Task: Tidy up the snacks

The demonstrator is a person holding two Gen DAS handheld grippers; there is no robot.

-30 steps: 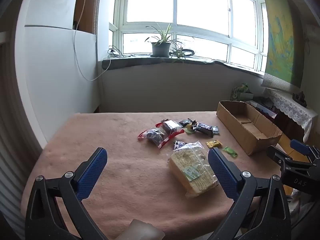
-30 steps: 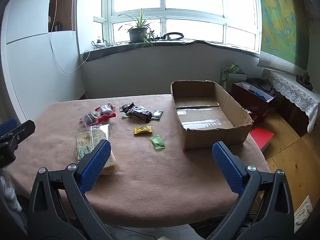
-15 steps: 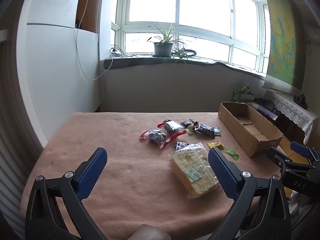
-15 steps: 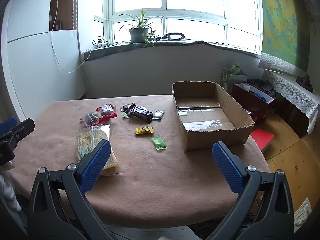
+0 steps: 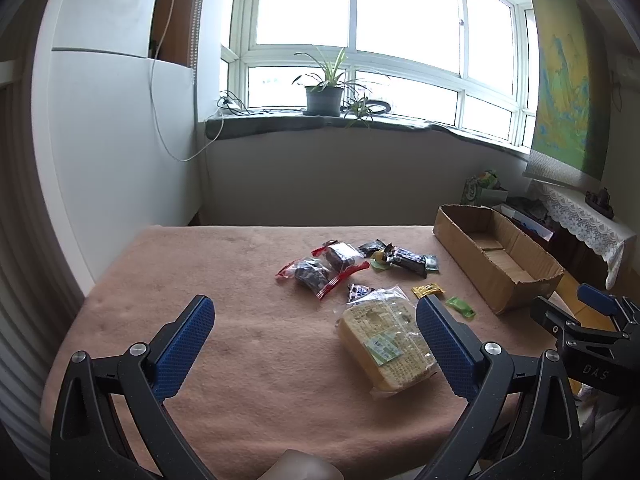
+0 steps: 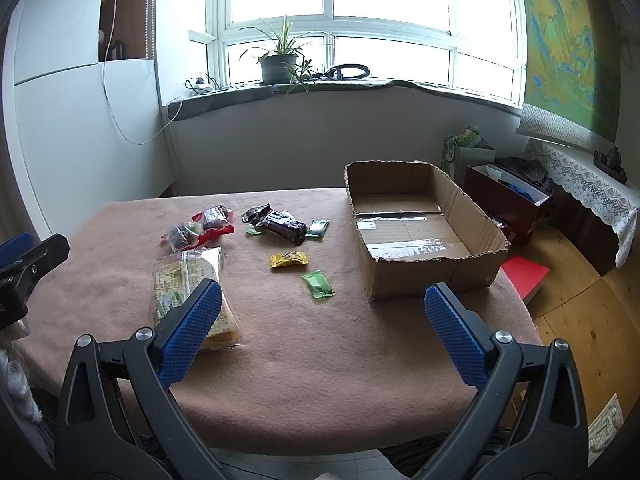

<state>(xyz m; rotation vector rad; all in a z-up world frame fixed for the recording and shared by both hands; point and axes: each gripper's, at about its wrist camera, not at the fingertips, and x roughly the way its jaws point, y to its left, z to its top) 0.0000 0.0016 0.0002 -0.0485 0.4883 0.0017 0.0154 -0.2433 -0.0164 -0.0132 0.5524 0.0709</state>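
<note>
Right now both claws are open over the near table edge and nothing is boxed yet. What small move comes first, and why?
Probably ease the right claw forward and down toward the small green wrapped candy. It is the loose snack lying nearest that claw, beside the empty brown cardboard box, and the claw holds nothing.

Blue tongs (image 6: 320,332), pink-brown tablecloth (image 6: 320,360), brown box (image 6: 416,276).

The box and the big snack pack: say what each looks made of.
Box: brown corrugated cardboard, matte, with torn ragged rims and shiny clear tape along the floor seam. Big snack pack: clear, glossy plastic film, crinkled and glinting, over a yellowish block with printed labels.
</note>
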